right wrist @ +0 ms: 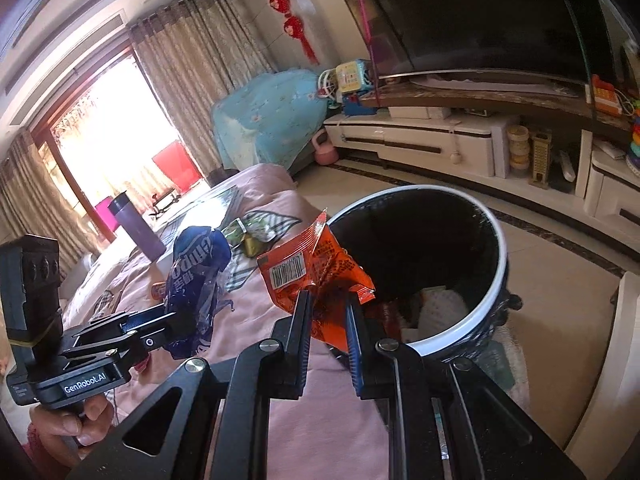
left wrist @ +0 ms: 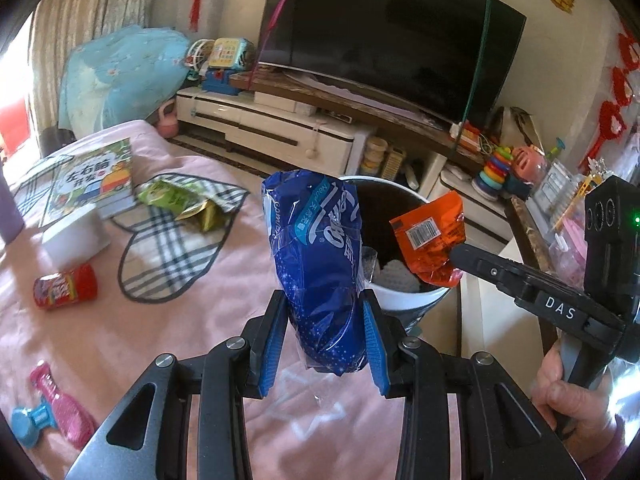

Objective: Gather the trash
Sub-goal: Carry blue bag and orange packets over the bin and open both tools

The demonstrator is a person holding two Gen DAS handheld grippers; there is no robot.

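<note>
We see a dark television (left wrist: 392, 36) on a white cabinet (left wrist: 272, 124), a blue floral bundle (left wrist: 120, 76) beside it, and a pink kettlebell (left wrist: 167, 118) on the floor. On the pink bedspread (left wrist: 120, 340) lie a children's book (left wrist: 94, 178), a checked heart-shaped cloth (left wrist: 168, 256) and a pink hairbrush (left wrist: 60, 412). A purple tumbler (right wrist: 138, 226) stands upright.

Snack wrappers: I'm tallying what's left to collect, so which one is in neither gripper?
The green wrapper, lying on the checked heart-shaped cloth. The blue wrapper is in the left gripper, the orange wrapper in the right gripper.
</note>
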